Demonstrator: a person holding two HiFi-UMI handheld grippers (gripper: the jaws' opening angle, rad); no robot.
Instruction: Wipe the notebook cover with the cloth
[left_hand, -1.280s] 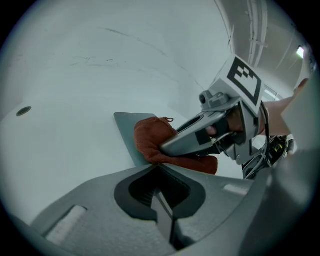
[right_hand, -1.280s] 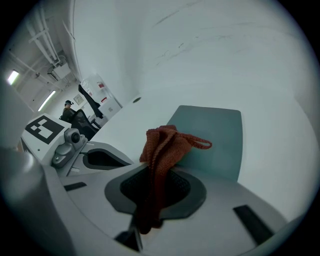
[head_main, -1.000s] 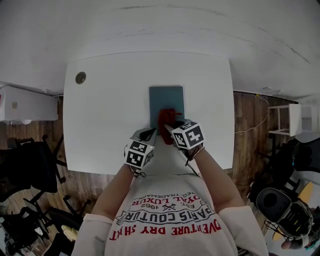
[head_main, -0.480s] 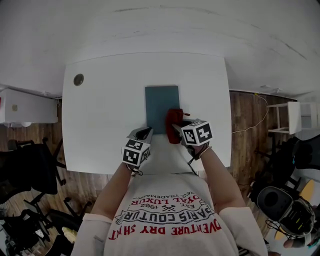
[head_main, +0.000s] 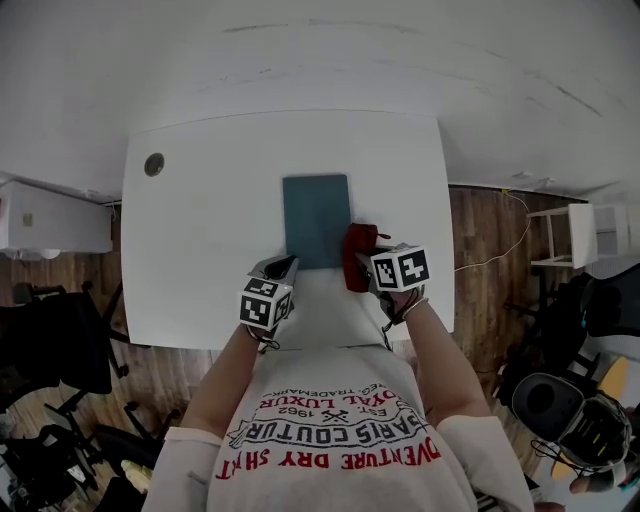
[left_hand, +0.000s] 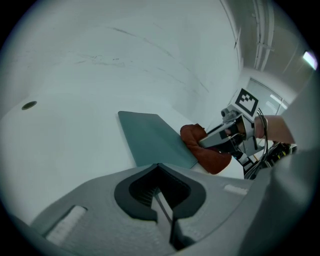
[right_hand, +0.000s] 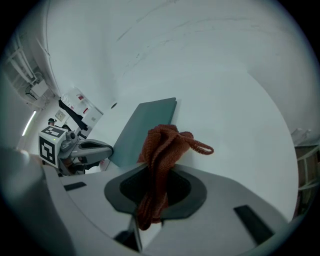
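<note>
A teal notebook (head_main: 316, 221) lies flat in the middle of the white table (head_main: 200, 240). My right gripper (head_main: 362, 268) is shut on a rust-red cloth (head_main: 358, 254), which sits just off the notebook's right edge near its front corner. In the right gripper view the cloth (right_hand: 162, 150) bunches up out of the jaws, with the notebook (right_hand: 145, 127) behind it. My left gripper (head_main: 284, 266) is shut on nothing, just in front of the notebook's near left corner. The left gripper view shows the notebook (left_hand: 152, 137), the cloth (left_hand: 205, 150) and the right gripper (left_hand: 212, 141) beside it.
A small round dark grommet (head_main: 153, 164) is set in the table's far left corner. Around the table are a wooden floor, dark office chairs (head_main: 60, 340) at the left, a white cabinet (head_main: 50, 215) and a white stool (head_main: 585, 235) at the right.
The right gripper has carried the cloth rightward, off the notebook's cover to its right edge. The left gripper has stayed by the notebook's near left corner.
</note>
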